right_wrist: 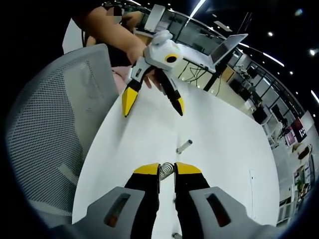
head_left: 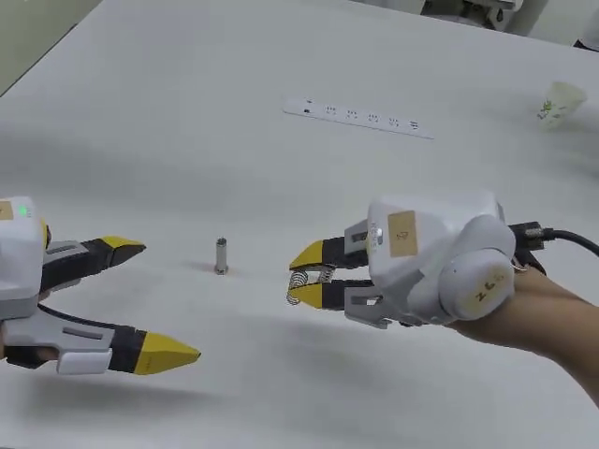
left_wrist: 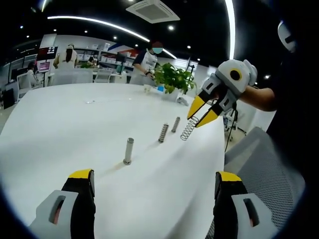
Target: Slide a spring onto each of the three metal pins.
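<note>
A bare metal pin [head_left: 221,255] stands upright on the white table [head_left: 187,112], between the two grippers. My right gripper [head_left: 308,275] is shut on a coil spring [head_left: 299,278], held just right of the pin and a little above the table. In the right gripper view the spring [right_wrist: 167,169] sits pinched between the yellow tips, with the pin [right_wrist: 183,146] ahead. My left gripper [head_left: 150,299] stands open, left of the pin. Its own view shows the bare pin [left_wrist: 128,150], two further pins that look spring-covered [left_wrist: 163,132] [left_wrist: 175,124], and the held spring [left_wrist: 188,128].
A white power strip [head_left: 358,118] lies at the far middle of the table. A paper cup [head_left: 562,103] stands at the far right. A grey mesh chair [right_wrist: 55,149] sits off the table's near edge. People and a potted plant [left_wrist: 172,77] are beyond the table.
</note>
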A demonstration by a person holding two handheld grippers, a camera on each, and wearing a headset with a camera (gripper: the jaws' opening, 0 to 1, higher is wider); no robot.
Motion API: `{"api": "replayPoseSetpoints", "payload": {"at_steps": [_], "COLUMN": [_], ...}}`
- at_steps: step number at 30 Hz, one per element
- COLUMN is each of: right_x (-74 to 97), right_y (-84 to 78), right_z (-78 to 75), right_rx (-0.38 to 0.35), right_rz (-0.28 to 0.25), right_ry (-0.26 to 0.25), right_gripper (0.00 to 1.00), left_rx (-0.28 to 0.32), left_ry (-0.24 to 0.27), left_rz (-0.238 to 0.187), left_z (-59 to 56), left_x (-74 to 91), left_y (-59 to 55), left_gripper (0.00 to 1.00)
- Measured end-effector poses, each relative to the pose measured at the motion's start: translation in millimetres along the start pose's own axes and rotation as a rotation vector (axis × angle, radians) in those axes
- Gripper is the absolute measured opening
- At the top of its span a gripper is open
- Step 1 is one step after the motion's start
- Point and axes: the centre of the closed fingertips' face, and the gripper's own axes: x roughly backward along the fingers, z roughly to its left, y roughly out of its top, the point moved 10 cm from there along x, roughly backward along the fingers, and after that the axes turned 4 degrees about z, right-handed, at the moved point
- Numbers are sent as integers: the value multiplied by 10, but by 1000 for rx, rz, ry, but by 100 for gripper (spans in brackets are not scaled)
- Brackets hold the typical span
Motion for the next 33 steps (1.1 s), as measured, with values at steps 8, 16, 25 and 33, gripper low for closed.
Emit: {"api": "replayPoseSetpoints", "payload": {"at_steps": [8, 16, 25, 33], "right_x": [-94, -190, -323, -464], "right_y": [27, 114, 214, 246], "right_z": [-155, -309, -466, -557], "right_rx": [-26, -27, -62, -89], "right_rz": [-14, -30, -74, -85], "right_ry": [-8, -20, -36, -35], "right_gripper": [8, 8, 8, 8], "left_rx": [4, 8, 11, 16], "left_ry": [2, 12, 5, 8], "left_rz": [1, -2, -4, -1], "left_z": [18, 25, 5, 12], "left_x": [0, 12, -22, -24], "left_y": [-17, -37, -41, -54], "left_gripper": [98, 98, 98, 98]}}
